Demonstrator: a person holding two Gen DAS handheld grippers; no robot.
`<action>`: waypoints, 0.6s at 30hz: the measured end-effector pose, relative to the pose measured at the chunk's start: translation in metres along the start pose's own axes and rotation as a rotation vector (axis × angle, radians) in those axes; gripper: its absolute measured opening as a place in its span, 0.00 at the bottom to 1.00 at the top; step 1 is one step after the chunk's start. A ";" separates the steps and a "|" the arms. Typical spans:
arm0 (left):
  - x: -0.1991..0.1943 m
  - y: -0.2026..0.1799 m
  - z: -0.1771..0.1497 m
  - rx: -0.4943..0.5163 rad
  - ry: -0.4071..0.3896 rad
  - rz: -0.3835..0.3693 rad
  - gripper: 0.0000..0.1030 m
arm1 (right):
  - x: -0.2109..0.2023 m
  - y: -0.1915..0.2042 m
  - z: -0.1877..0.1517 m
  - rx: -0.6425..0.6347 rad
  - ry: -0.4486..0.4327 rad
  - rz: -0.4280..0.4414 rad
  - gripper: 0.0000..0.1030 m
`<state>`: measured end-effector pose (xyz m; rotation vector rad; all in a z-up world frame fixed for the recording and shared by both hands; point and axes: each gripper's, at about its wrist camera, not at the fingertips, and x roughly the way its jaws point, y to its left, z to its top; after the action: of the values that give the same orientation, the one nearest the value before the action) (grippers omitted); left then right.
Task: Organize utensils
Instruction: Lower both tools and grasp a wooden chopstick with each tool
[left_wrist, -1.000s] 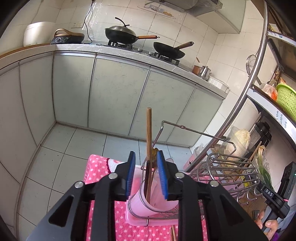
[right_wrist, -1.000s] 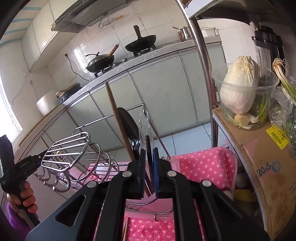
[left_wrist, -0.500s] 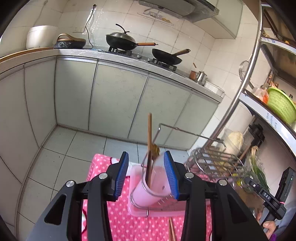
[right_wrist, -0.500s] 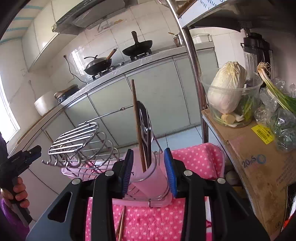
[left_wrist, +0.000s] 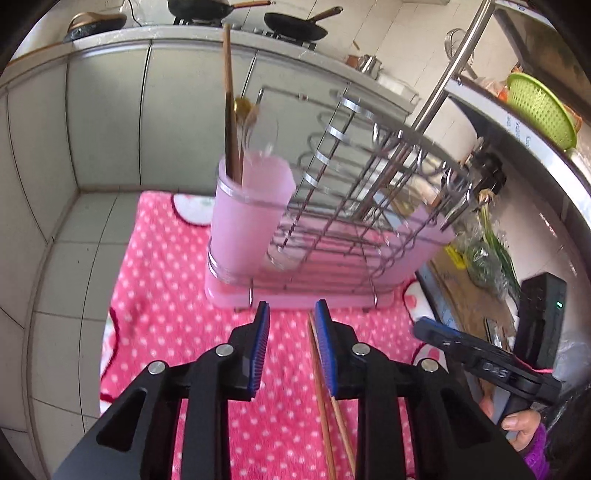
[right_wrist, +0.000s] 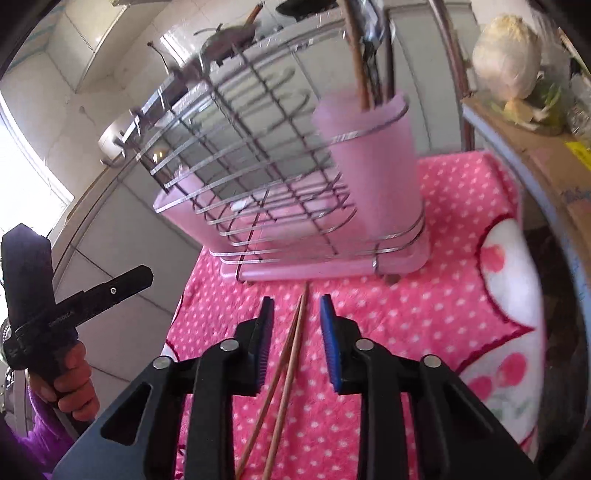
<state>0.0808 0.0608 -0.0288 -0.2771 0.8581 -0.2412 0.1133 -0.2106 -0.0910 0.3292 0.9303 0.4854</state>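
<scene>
A pink utensil cup (left_wrist: 247, 214) stands at the end of a wire dish rack (left_wrist: 354, 199) on a pink polka-dot cloth (left_wrist: 162, 295). A wooden chopstick (left_wrist: 231, 110) and a gold spoon (left_wrist: 245, 114) stand in the cup. The cup (right_wrist: 373, 162) and rack (right_wrist: 251, 155) also show in the right wrist view. Two wooden chopsticks (right_wrist: 288, 373) lie on the cloth in front of the rack; they also show in the left wrist view (left_wrist: 323, 406). My left gripper (left_wrist: 291, 347) is open and empty above the cloth. My right gripper (right_wrist: 297, 339) is open, its fingers on either side of the lying chopsticks.
A metal shelf post (left_wrist: 443, 77) stands behind the rack. A cardboard box (right_wrist: 554, 155) with cabbage (right_wrist: 506, 55) sits to the right. Grey cabinets (left_wrist: 110, 110) carry pans on the counter. The floor (left_wrist: 70, 280) drops off left of the cloth.
Both grippers have pulled back from the cup and dropped low toward the cloth. The right gripper, shut a second ago, is open, and the chopsticks on the cloth now lie between its fingers.
</scene>
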 end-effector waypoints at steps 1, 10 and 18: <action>0.002 0.002 -0.005 -0.008 0.011 -0.002 0.22 | 0.015 0.002 -0.002 0.012 0.045 0.002 0.20; 0.012 0.015 -0.021 -0.013 0.048 -0.012 0.16 | 0.076 0.021 -0.034 -0.001 0.207 -0.083 0.16; 0.028 0.013 -0.030 0.002 0.090 -0.035 0.16 | 0.102 0.028 -0.046 -0.039 0.232 -0.151 0.16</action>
<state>0.0766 0.0600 -0.0717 -0.2807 0.9426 -0.2888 0.1194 -0.1298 -0.1726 0.1676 1.1601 0.4070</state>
